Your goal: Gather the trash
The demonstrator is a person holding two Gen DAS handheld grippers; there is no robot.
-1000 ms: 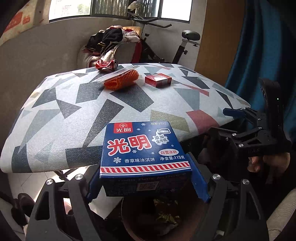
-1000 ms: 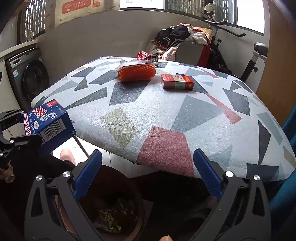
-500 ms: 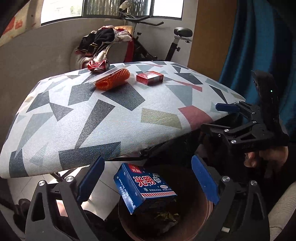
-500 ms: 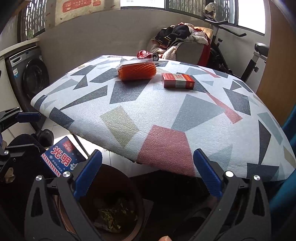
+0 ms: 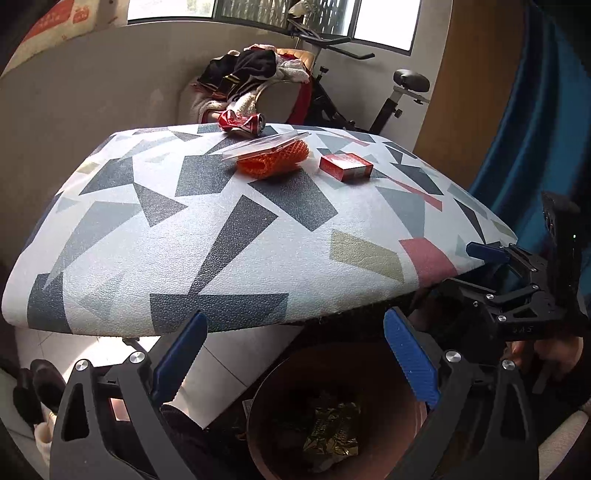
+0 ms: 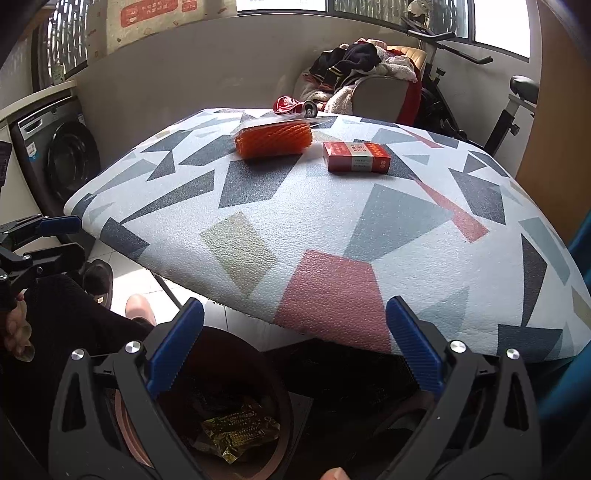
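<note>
Both tools, left tool (image 5: 291,358) and right tool (image 6: 293,345), gape wide and empty above the bin (image 5: 343,369). Left tool jaws have just been opening. Approach the red box (image 6: 356,157), upper centre of the bench (image 6: 332,240), squarely across its short sides.

Little can be read — the red box (image 6: 356,158) on the patterned table (image 6: 332,236) bears gold characters and a white label too small to make out, and the board (image 6: 162,14) at the window carries red print, also illegible.

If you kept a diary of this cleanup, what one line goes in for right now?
left gripper: open, empty, over bin | right gripper: open, empty | on table: red box, orange mesh, crushed can
</note>
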